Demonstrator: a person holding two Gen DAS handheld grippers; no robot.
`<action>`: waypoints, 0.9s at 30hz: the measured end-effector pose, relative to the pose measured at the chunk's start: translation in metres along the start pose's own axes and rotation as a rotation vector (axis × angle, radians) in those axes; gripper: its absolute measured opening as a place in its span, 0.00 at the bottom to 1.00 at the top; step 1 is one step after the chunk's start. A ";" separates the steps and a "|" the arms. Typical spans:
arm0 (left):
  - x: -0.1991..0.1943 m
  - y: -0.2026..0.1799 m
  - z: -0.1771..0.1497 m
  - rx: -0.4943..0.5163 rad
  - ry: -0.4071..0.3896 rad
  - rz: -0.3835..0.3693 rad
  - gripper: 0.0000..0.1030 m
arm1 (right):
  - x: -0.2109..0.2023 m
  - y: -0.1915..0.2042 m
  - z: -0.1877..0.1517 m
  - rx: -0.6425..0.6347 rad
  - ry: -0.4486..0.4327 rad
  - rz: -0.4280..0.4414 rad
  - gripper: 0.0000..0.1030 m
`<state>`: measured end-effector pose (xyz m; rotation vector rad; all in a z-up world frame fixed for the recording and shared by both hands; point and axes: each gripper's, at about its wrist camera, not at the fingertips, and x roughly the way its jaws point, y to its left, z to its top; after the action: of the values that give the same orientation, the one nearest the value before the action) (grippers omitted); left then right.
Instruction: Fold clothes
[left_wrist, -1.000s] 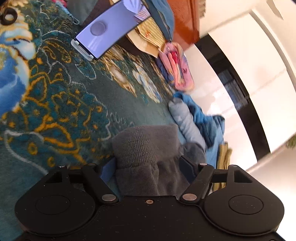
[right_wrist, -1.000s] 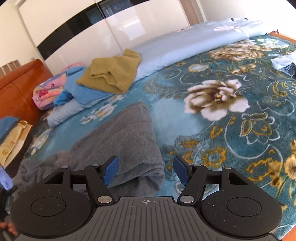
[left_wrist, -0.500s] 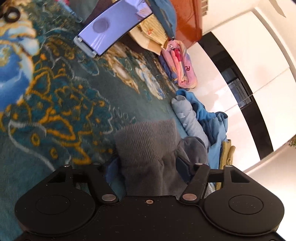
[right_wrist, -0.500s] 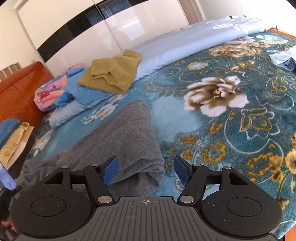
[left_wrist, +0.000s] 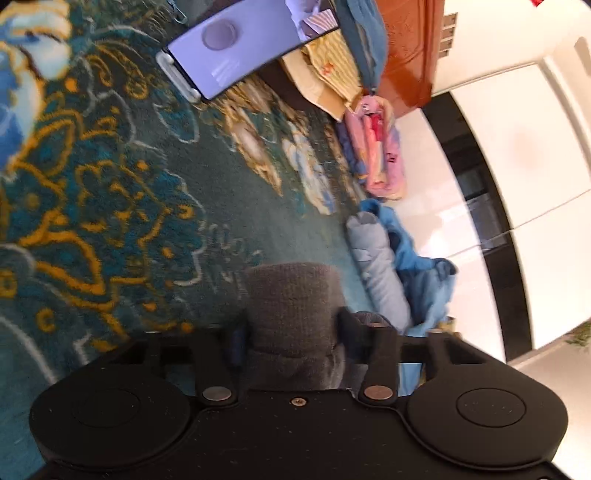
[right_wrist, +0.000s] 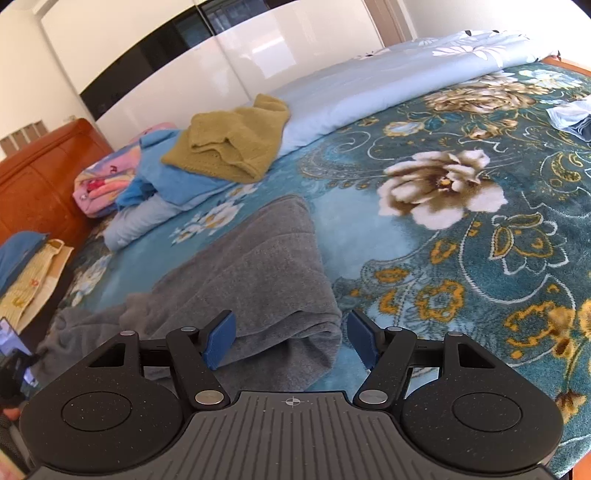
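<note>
A grey knit sweater (right_wrist: 258, 273) lies partly folded on the teal floral blanket (right_wrist: 461, 266). In the left wrist view my left gripper (left_wrist: 291, 332) is shut on the sweater's ribbed cuff (left_wrist: 291, 295), which sticks out between the fingers. My right gripper (right_wrist: 291, 338) is open, its blue pads (right_wrist: 221, 338) on either side of the sweater's near folded edge, not closed on it.
A pile of clothes with a mustard sweater (right_wrist: 229, 140) on blue garments (right_wrist: 173, 177) sits at the back left, also in the left wrist view (left_wrist: 406, 266). A pink bundle (left_wrist: 376, 151), a phone on a stand (left_wrist: 240, 44) and a wooden headboard (right_wrist: 40, 177) are near.
The left gripper has closed tighter on the cuff and shifted along the blanket. The right gripper has moved slightly closer to the sweater's folded edge and stays open.
</note>
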<state>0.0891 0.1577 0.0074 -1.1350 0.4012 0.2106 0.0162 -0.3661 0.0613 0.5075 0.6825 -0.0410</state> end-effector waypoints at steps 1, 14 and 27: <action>-0.003 -0.004 0.000 0.013 -0.003 0.007 0.28 | 0.000 0.000 0.001 -0.003 -0.002 0.002 0.62; -0.040 -0.148 -0.047 0.462 0.017 -0.227 0.12 | -0.015 -0.028 0.001 0.043 -0.045 0.009 0.63; -0.023 -0.244 -0.238 0.888 0.358 -0.524 0.12 | -0.030 -0.067 0.005 0.112 -0.085 -0.029 0.63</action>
<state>0.1085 -0.1584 0.1348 -0.3563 0.4307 -0.5965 -0.0176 -0.4312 0.0538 0.5998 0.6070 -0.1280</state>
